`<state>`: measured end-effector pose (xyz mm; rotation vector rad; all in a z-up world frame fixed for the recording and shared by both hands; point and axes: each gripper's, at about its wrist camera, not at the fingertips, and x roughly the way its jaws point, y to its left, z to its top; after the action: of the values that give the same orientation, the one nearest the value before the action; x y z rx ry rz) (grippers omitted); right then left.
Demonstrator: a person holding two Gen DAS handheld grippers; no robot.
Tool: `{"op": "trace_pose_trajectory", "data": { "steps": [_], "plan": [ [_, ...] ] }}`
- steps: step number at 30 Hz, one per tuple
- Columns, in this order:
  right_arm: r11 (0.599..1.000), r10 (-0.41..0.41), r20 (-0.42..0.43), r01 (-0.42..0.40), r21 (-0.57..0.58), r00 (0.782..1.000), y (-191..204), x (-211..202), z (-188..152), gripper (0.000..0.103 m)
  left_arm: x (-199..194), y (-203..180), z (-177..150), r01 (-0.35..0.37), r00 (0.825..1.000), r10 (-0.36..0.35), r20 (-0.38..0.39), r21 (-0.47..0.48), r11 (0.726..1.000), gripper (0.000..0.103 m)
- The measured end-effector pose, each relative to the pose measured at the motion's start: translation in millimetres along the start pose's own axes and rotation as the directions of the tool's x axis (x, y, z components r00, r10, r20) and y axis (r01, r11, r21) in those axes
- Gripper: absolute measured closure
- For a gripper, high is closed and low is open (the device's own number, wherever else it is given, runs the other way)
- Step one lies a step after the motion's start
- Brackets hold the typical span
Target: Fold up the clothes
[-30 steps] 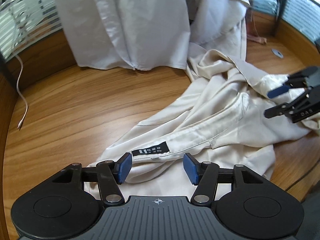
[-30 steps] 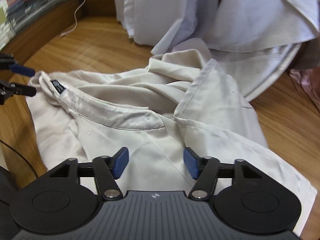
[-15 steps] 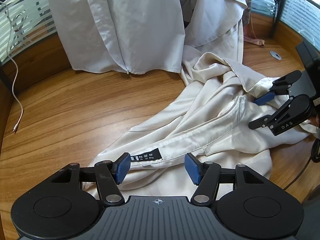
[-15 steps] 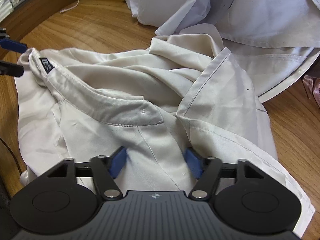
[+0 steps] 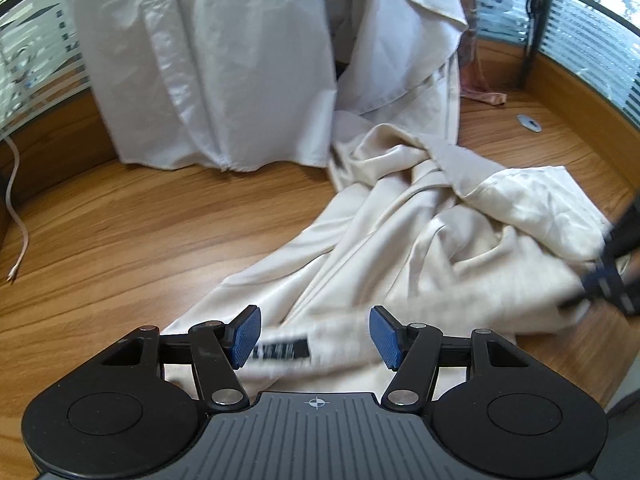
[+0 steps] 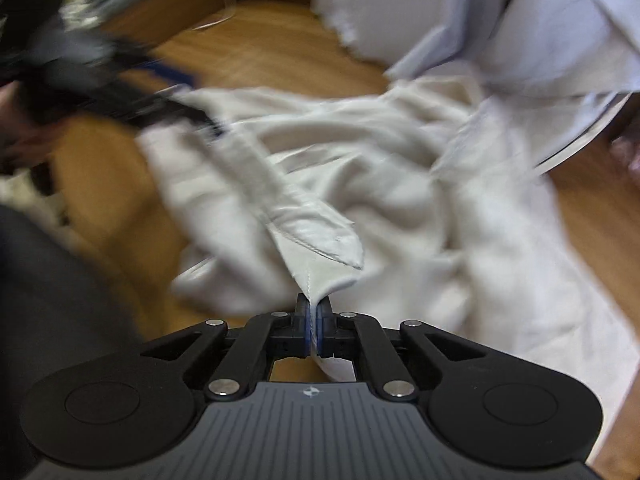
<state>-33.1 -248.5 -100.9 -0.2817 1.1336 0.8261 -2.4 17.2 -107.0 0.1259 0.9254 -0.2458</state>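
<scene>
A crumpled cream shirt [image 5: 420, 248] lies on the wooden table [image 5: 140, 220]. My left gripper [image 5: 314, 334] is open just above its collar band, and the black neck label [image 5: 282, 350] lies between the blue pads without being pressed. At the right edge of the left wrist view, my right gripper [image 5: 604, 280] is a dark blur on the shirt. In the right wrist view, my right gripper [image 6: 313, 320] is shut on a stitched fold of the shirt [image 6: 380, 184] beside the collar end [image 6: 320, 236] and holds it raised. The left gripper [image 6: 192, 98] shows blurred at upper left.
White garments [image 5: 220, 60] hang down onto the back of the table, seen again as white garments [image 6: 520, 20]. A white cable [image 5: 18, 216] trails at the left edge. A pink cloth [image 5: 480, 96] and a small metal disc [image 5: 528, 123] lie at the far right. Glass panels ring the table.
The right gripper has closed on the shirt near the collar and lifted it, pulling the collar band taut. The left gripper has crept closer, so the label now sits between its pads.
</scene>
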Motion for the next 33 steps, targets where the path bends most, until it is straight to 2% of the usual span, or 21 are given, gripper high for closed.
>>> {"op": "trace_pose_trajectory", "data": {
  "steps": [3, 6, 8, 12, 17, 20, 22, 25, 27, 29, 31, 32, 33],
  "plan": [
    [0.997, 0.079, -0.073, -0.080, -0.008, 0.994, 9, -3, -18, 0.095, 9, -9, 7, 0.032, 0.999, -0.032, 0.001, 0.005, 0.999, 0.040],
    [0.999, 0.045, -0.061, -0.043, 0.023, 0.997, 8, -13, -30, 0.069, 19, -19, 14, 0.067, 0.998, -0.067, -0.001, 0.002, 0.998, 0.040],
    [0.998, 0.015, -0.032, -0.012, 0.067, 0.999, 1, -20, -31, 0.068, 25, -26, 17, 0.086, 0.996, -0.086, -0.003, 0.007, 0.996, 0.040],
    [0.977, -0.113, 0.032, 0.105, 0.187, 0.993, -20, -26, -26, 0.068, 40, -43, 25, 0.127, 0.992, -0.126, -0.010, 0.038, 0.991, 0.041],
    [0.925, -0.314, 0.059, 0.292, 0.241, 0.948, -50, -6, -9, 0.063, 62, -68, 38, 0.179, 0.984, -0.178, -0.023, 0.103, 0.978, 0.046],
    [0.912, -0.359, 0.058, 0.337, 0.233, 0.931, -69, 11, 4, 0.061, 74, -83, 47, 0.168, 0.986, -0.166, -0.028, 0.168, 0.971, 0.047],
    [0.910, -0.372, 0.054, 0.353, 0.216, 0.927, -78, 23, 14, 0.054, 82, -91, 51, 0.145, 0.989, -0.143, -0.025, 0.212, 0.966, 0.047],
    [0.912, -0.375, 0.034, 0.362, 0.194, 0.926, -86, 37, 25, 0.050, 94, -96, 57, 0.149, 0.989, -0.143, -0.044, 0.231, 0.962, 0.047],
    [0.910, -0.382, 0.027, 0.371, 0.183, 0.924, -89, 44, 29, 0.050, 99, -99, 57, 0.161, 0.987, -0.152, -0.059, 0.237, 0.958, 0.047],
    [0.906, -0.396, 0.022, 0.386, 0.173, 0.918, -92, 49, 32, 0.056, 104, -105, 55, 0.158, 0.987, -0.143, -0.075, 0.264, 0.952, 0.050],
    [0.898, -0.417, 0.020, 0.409, 0.164, 0.909, -94, 49, 34, 0.088, 106, -111, 52, 0.133, 0.991, -0.117, -0.070, 0.305, 0.943, 0.083],
    [0.892, -0.425, 0.027, 0.413, 0.186, 0.905, -98, 45, 34, 0.092, 106, -112, 50, 0.126, 0.992, -0.113, -0.060, 0.314, 0.941, 0.089],
    [0.885, -0.432, 0.034, 0.417, 0.210, 0.901, -101, 41, 33, 0.097, 103, -110, 49, 0.126, 0.992, -0.119, -0.044, 0.304, 0.944, 0.091]
  ]
}}
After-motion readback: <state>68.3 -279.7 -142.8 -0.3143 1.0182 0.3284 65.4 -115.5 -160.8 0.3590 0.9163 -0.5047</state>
